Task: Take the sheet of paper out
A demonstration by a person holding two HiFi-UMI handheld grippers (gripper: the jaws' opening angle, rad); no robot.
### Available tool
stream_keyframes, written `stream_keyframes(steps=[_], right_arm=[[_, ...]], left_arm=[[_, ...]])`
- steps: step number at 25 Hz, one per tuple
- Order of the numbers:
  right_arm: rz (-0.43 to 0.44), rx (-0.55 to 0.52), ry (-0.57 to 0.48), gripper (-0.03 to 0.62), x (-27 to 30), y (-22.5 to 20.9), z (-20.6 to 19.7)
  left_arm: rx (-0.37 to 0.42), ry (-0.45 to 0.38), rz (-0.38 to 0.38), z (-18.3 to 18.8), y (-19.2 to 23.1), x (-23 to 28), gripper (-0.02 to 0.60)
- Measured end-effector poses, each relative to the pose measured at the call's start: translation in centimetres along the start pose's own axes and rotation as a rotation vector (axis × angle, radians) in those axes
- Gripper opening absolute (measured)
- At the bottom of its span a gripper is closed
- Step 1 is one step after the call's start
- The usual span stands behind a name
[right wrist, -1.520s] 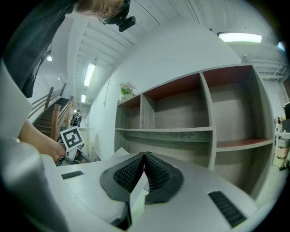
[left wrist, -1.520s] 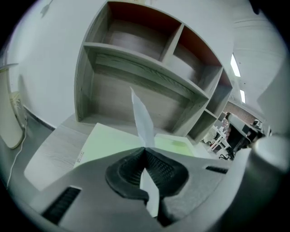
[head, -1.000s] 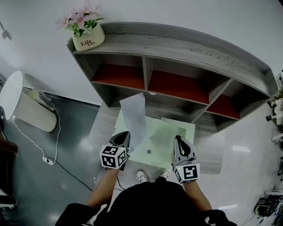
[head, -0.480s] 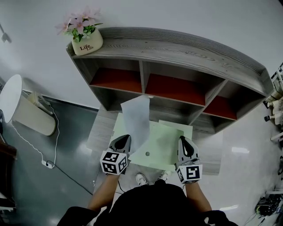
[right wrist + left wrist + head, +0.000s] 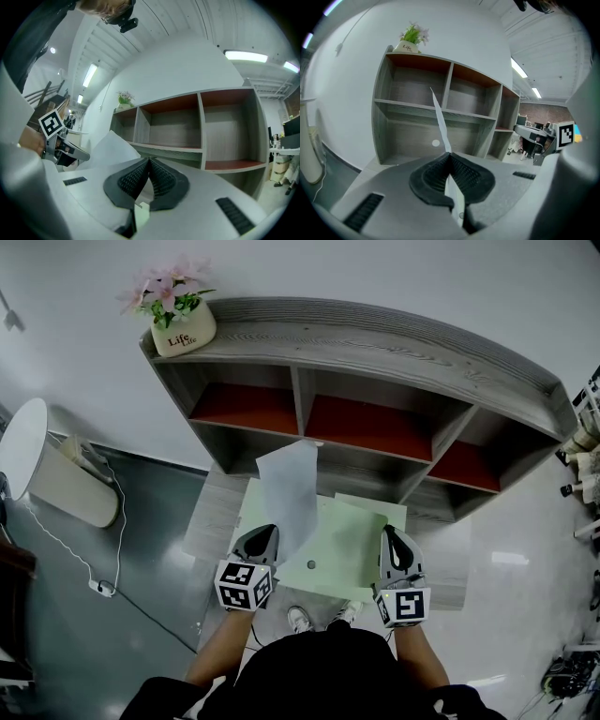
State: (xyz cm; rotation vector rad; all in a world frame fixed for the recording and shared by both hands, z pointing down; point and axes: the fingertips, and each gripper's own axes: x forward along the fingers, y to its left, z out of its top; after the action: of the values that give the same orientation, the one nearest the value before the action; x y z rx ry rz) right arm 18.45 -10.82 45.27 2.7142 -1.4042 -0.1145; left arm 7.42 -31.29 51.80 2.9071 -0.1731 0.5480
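**Since a second before: sheet of paper (image 5: pixel 289 488) turned broader, green folder (image 5: pixel 342 545) tilted**

Compared with the head view of a second earlier, the sheet of paper showed a wider white face. Its top edge reached further right across the lower middle of the shelf unit (image 5: pixel 375 343). The green folder had changed too: its near flap sat at a slant, so a second green corner showed behind it at the right.

The left gripper (image 5: pixel 265 531), at lower centre-left of the head view, was clenched on the sheet's lower end. In the left gripper view the paper ran edge-on out from between the pressed pads and rose up the middle of the frame, in front of the shelf's compartments. The sheet stood nearly upright, leaning away towards the shelf.

The right gripper (image 5: pixel 393 532), at lower centre-right, was clamped on the folder's right edge. In the right gripper view a pale green strip sat between its closed pads, and the white sheet showed to the left of them.

The sheet's lower part overlapped the folder's left side. Whether that end was still inside the folder could not be told.

A pot of pink flowers (image 5: pixel 184 324) stood on the shelf's top at upper left. A white bin (image 5: pixel 61 486) stood on the grey floor at the left edge.
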Motion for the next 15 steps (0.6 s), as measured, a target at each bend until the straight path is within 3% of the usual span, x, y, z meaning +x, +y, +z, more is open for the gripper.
stream_keyframes(steps=[15], right_arm=[[0.003,0.006,0.01,0.021,-0.58,0.1,-0.01]], left_arm=[[0.028,-0.03,0.017,0.78,-0.66,-0.49,0.006]])
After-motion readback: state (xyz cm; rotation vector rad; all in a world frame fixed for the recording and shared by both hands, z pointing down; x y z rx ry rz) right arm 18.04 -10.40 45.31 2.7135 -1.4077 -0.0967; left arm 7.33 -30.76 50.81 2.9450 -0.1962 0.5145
